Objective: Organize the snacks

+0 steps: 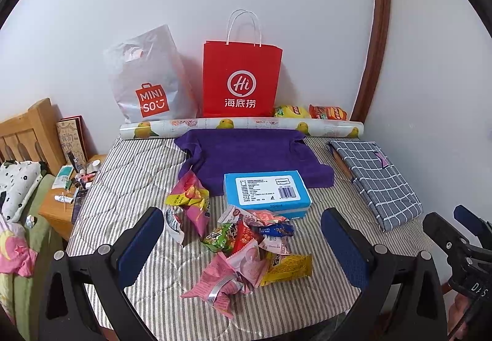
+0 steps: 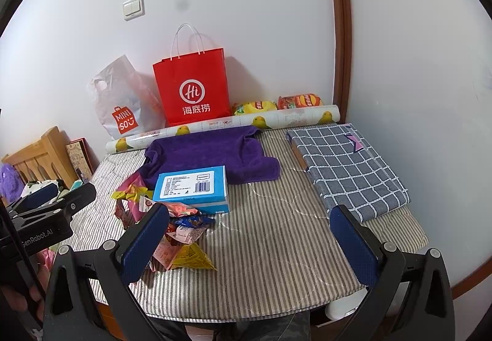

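Note:
A heap of small snack packets [image 1: 246, 251] in pink, green, red, blue and yellow lies on the striped table cover [image 1: 129, 187]; in the right wrist view the heap [image 2: 178, 233] is left of centre. A blue box [image 1: 266, 192] [image 2: 193, 187] sits just behind it. A pink and yellow packet [image 1: 189, 196] lies to the left. My left gripper [image 1: 243, 251] is open, its fingers either side of the heap and above it. My right gripper [image 2: 249, 245] is open and empty, over bare cover to the right of the heap.
A red paper bag [image 1: 241, 79] and a grey Miniso bag [image 1: 147, 85] stand against the wall. A printed roll [image 1: 240, 125], a purple towel [image 1: 258, 153], two chip bags [image 1: 310, 112] and a folded checked cloth [image 1: 375, 178] lie behind and right. A cluttered nightstand [image 1: 67, 196] stands left.

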The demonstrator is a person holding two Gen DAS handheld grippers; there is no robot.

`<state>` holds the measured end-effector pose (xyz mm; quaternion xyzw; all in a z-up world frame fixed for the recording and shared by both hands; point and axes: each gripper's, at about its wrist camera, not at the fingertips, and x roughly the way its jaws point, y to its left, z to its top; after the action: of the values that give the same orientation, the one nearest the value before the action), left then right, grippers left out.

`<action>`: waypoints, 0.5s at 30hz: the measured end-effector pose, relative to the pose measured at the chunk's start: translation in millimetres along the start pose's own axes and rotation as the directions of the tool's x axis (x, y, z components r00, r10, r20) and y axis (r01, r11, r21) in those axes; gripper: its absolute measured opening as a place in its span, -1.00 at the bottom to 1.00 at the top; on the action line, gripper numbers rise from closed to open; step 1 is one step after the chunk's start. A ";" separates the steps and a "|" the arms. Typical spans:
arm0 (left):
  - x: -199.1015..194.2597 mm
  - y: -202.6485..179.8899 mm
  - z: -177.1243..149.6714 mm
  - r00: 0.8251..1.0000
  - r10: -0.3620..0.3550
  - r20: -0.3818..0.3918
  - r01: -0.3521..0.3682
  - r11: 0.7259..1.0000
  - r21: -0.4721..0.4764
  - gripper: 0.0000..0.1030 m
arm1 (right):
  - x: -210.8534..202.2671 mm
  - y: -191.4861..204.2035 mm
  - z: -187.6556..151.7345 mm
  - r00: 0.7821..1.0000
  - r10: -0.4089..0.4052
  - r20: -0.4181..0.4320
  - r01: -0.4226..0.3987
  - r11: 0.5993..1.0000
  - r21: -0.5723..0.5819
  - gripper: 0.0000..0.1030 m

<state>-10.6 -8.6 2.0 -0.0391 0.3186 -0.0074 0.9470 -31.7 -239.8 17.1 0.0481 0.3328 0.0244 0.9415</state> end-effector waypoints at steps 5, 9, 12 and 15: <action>-0.3 0.5 -0.2 1.000 0.001 0.001 -0.001 1.000 0.001 0.99 | -0.7 0.2 -0.6 1.000 0.001 0.003 -0.001 1.000 0.000 1.00; -0.5 1.9 0.2 1.000 0.000 0.001 0.000 1.000 0.000 0.99 | -1.2 0.4 -0.7 1.000 0.003 0.005 -0.003 1.000 -0.001 1.00; -0.4 1.7 0.2 1.000 0.001 0.001 -0.001 1.000 -0.001 0.99 | -0.9 0.2 -0.9 1.000 0.002 0.005 -0.002 1.000 -0.004 1.00; -0.6 1.7 0.2 1.000 0.000 0.002 0.000 1.000 0.000 0.99 | -1.4 1.5 -1.3 1.000 0.002 0.005 -0.002 1.000 -0.006 1.00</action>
<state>-10.9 -6.9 2.3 -0.0390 0.3177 -0.0074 0.9474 -33.6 -238.3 17.1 0.0459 0.3301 0.0261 0.9425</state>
